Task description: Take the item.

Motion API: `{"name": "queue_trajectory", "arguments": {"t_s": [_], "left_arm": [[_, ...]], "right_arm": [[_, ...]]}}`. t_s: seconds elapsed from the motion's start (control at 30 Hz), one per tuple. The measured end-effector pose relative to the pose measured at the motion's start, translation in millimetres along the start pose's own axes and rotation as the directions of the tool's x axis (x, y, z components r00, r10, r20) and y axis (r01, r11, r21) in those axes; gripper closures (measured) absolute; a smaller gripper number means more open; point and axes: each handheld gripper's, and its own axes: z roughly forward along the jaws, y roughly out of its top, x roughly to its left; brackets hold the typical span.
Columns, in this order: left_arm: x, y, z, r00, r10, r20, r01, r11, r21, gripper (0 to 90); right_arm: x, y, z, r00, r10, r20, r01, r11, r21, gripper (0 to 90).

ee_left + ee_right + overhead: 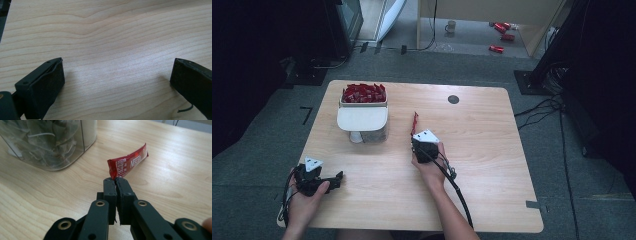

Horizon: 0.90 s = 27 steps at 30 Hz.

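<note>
1. Right gripper [116, 180]: jaws closed together, pinching the near end of a red Nescafé stick sachet [128, 163]. In the high view this gripper [414, 136] sits mid-table, right of the containers, the sachet [414, 122] pointing away from the person.
2. Left gripper [117, 75]: jaws spread wide, nothing between them, bare wood beneath. In the high view it [338, 177] rests near the table's front-left edge.
3. Clear container [50, 142]: holds tea bags; stands left of the sachet, apart from it.
4. White bin [363, 97]: filled with red sachets, behind the clear container.
5. Wooden table [492, 165]: light grain, carries all of the above.
</note>
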Motion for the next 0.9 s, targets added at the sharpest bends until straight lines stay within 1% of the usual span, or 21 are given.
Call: {"name": "queue_trajectory", "arguments": {"t_s": [0.03, 0.13, 0.23, 0.3, 0.33, 0.37, 0.53, 0.57, 0.63, 0.73, 0.83, 0.9], "left_arm": [[0.0, 0.0, 0.0, 1.0000, 0.000, 0.000, 0.000, 1.0000, 0.000, 0.0], [0.0, 0.0, 0.0, 1.0000, 0.000, 0.000, 0.000, 1.0000, 0.000, 0.0], [0.0, 0.0, 0.0, 1.0000, 0.000, 0.000, 0.000, 1.0000, 0.000, 0.0], [0.0, 0.0, 0.0, 1.0000, 0.000, 0.000, 0.000, 1.0000, 0.000, 0.0], [0.0, 0.0, 0.0, 1.0000, 0.000, 0.000, 0.000, 1.0000, 0.000, 0.0], [0.0, 0.0, 0.0, 1.0000, 0.000, 0.000, 0.000, 1.0000, 0.000, 0.0], [0.0, 0.0, 0.0, 1.0000, 0.000, 0.000, 0.000, 1.0000, 0.000, 0.0], [0.0, 0.0, 0.0, 1.0000, 0.000, 0.000, 0.000, 1.0000, 0.000, 0.0], [0.0, 0.0, 0.0, 1.0000, 0.000, 0.000, 0.000, 1.0000, 0.000, 0.0], [0.0, 0.0, 0.0, 1.0000, 0.000, 0.000, 0.000, 1.0000, 0.000, 0.0], [0.0, 0.0, 0.0, 1.0000, 0.000, 0.000, 0.000, 1.0000, 0.000, 0.0], [0.0, 0.0, 0.0, 1.0000, 0.000, 0.000, 0.000, 1.0000, 0.000, 0.0]], "right_arm": [[0.0, 0.0, 0.0, 1.0000, 0.000, 0.000, 0.000, 1.000, 0.000, 85.0], [-1.0, -1.6, 0.7, 0.9998, 0.010, -0.019, -0.010, 1.000, 0.022, 78.6], [-1.4, -2.9, -0.6, 0.9995, 0.014, -0.028, -0.013, 1.000, 0.028, 68.3], [-2.6, -3.6, -2.1, 0.9989, 0.028, -0.036, -0.027, 0.999, 0.026, 62.0], [-4.8, -4.5, -3.7, 0.9980, 0.044, -0.045, -0.043, 0.999, 0.024, 56.4], [-4.8, -4.5, -3.7, 0.9980, 0.044, -0.045, -0.043, 0.999, 0.024, 56.4], [-12.9, -7.9, -8.7, 0.9964, 0.060, -0.059, -0.059, 0.998, 0.021, 47.3], [-15.5, -8.7, -9.9, 0.9962, 0.066, -0.056, -0.065, 0.998, 0.024, 43.2], [-20.9, -10.1, -12.7, 0.9957, 0.081, -0.045, -0.079, 0.996, 0.035, 38.2], [-31.3, -11.9, -18.9, 0.9951, 0.099, -0.002, -0.099, 0.994, 0.040, 24.4], [-41.9, -13.0, -25.8, 0.9926, 0.120, 0.022, -0.120, 0.992, 0.038, 14.3], [-48.8, -14.7, -31.4, 0.9933, 0.108, 0.039, -0.110, 0.993, 0.037, 9.3]]}}
